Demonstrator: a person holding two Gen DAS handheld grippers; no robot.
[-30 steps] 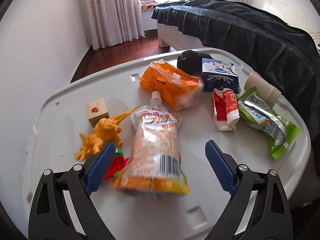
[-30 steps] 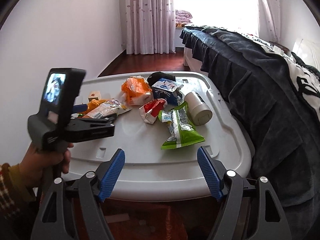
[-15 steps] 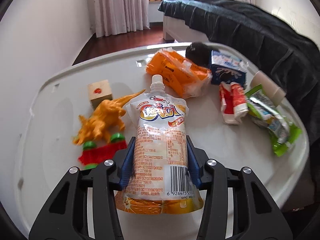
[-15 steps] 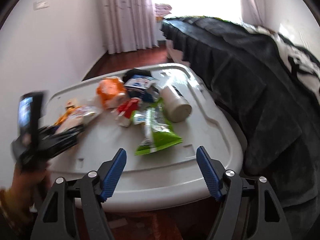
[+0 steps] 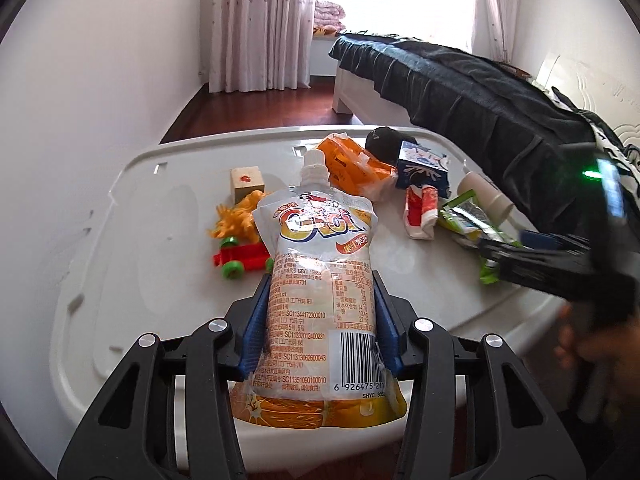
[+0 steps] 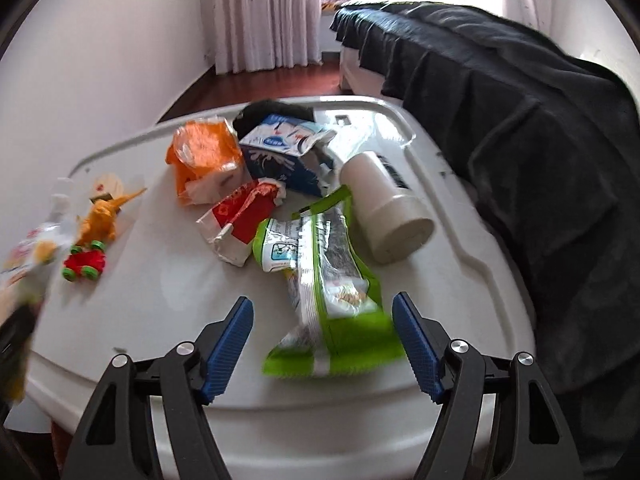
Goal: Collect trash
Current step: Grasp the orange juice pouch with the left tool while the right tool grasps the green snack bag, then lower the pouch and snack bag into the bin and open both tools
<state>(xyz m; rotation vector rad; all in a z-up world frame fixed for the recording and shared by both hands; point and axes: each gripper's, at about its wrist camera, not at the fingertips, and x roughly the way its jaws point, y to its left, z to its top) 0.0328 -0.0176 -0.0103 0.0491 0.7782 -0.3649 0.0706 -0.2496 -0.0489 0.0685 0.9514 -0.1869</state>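
My left gripper (image 5: 320, 300) is shut on a white and orange drink pouch (image 5: 320, 272) and holds it lifted above the white table (image 5: 168, 264). My right gripper (image 6: 322, 328) is open, its fingers either side of the near end of a green snack wrapper (image 6: 336, 296). Other trash lies behind it: a red and white wrapper (image 6: 240, 220), an orange bag (image 6: 200, 152), a blue and white milk carton (image 6: 284, 152) and a beige cup (image 6: 384, 208) on its side. The pouch shows blurred at the left edge of the right wrist view (image 6: 28, 256).
An orange toy dinosaur (image 6: 102, 216), a red toy car with green wheels (image 6: 84, 264) and a wooden block (image 5: 246, 180) sit on the table's left part. A bed with a dark cover (image 6: 520, 100) runs along the right. A black object (image 5: 386, 140) lies at the back.
My left gripper closed on the drink pouch and lifted it off the table. My right gripper moved forward over the table to the green wrapper.
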